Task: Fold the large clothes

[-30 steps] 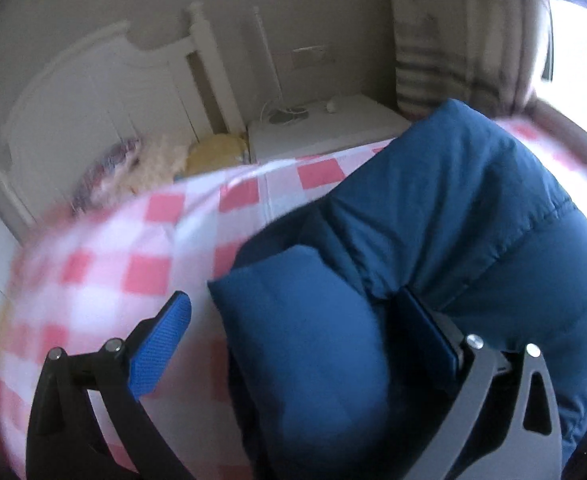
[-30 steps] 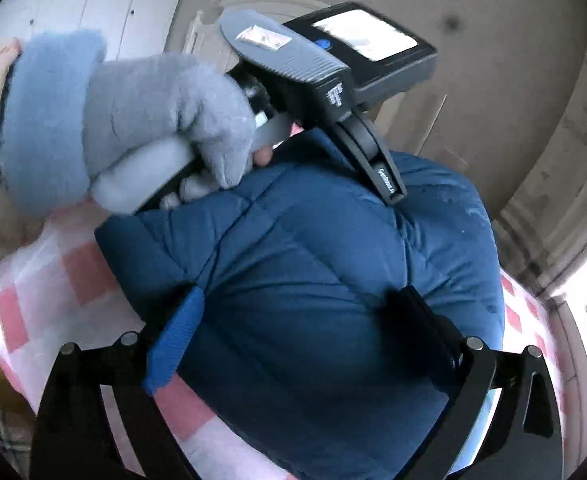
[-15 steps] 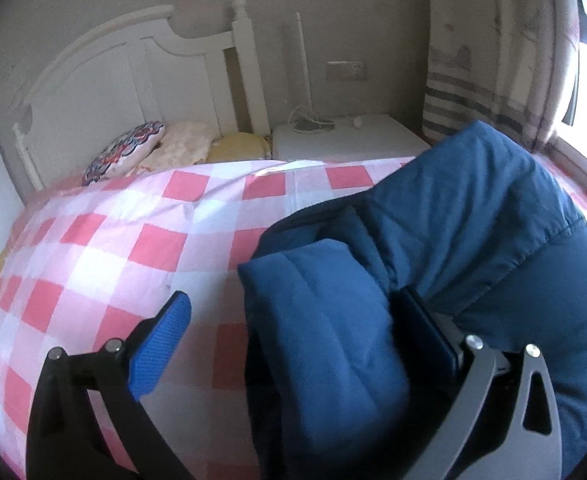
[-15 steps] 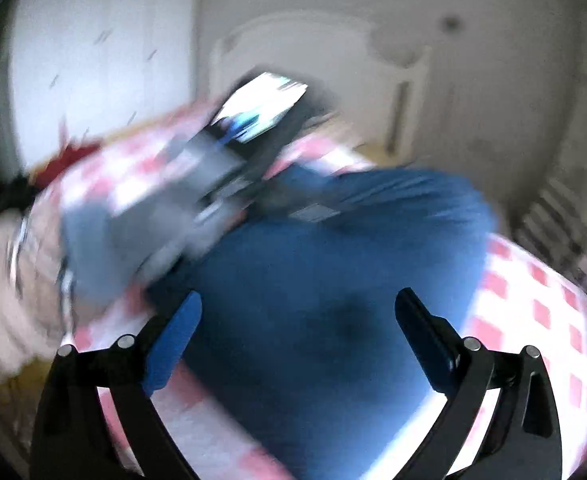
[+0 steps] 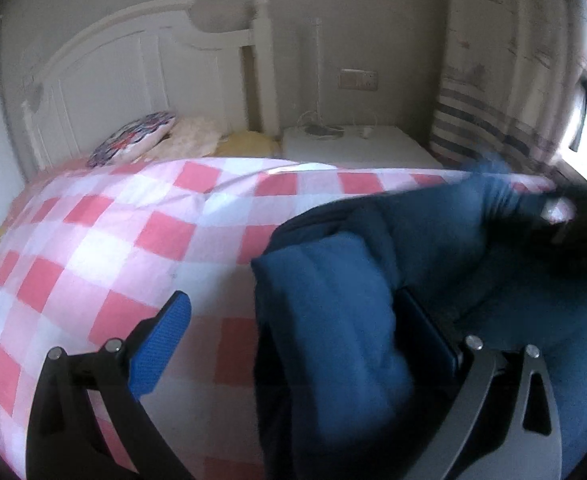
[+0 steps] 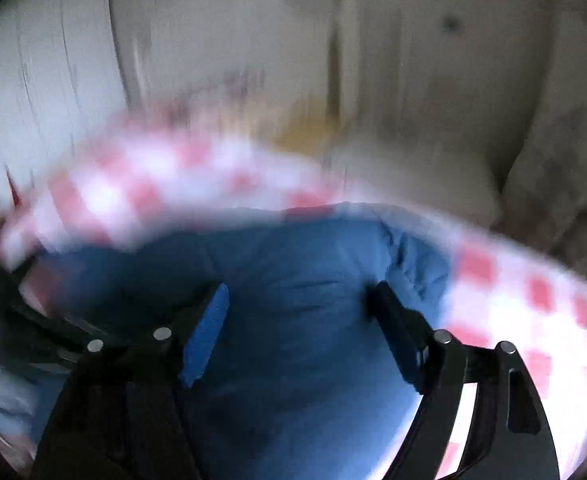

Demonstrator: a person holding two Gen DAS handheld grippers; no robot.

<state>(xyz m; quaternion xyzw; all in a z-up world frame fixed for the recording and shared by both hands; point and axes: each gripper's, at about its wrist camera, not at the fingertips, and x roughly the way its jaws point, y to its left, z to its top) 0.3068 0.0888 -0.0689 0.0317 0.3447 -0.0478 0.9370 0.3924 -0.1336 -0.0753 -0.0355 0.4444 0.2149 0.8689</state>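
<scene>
A dark blue padded jacket point(image 5: 433, 280) lies on the bed with the pink and white checked cover point(image 5: 113, 240). My left gripper point(image 5: 293, 328) is open; a thick folded part of the jacket lies between its fingers and hides most of the right one. In the blurred right wrist view, my right gripper point(image 6: 297, 328) is open, low over the blue jacket point(image 6: 293, 360), with the fabric between its fingers. The right gripper shows as a dark blurred shape at the right edge of the left wrist view point(image 5: 585, 224).
A white headboard point(image 5: 133, 64) with pillows point(image 5: 133, 144) stands at the back. A white bedside cabinet point(image 5: 357, 148) and a striped curtain point(image 5: 493, 80) are at the back right. The bed cover stretches to the left of the jacket.
The right gripper has swung fast from beside my left hand down onto the jacket, its jaws somewhat narrower. The raised part of the jacket has dropped flatter. The left gripper stays open.
</scene>
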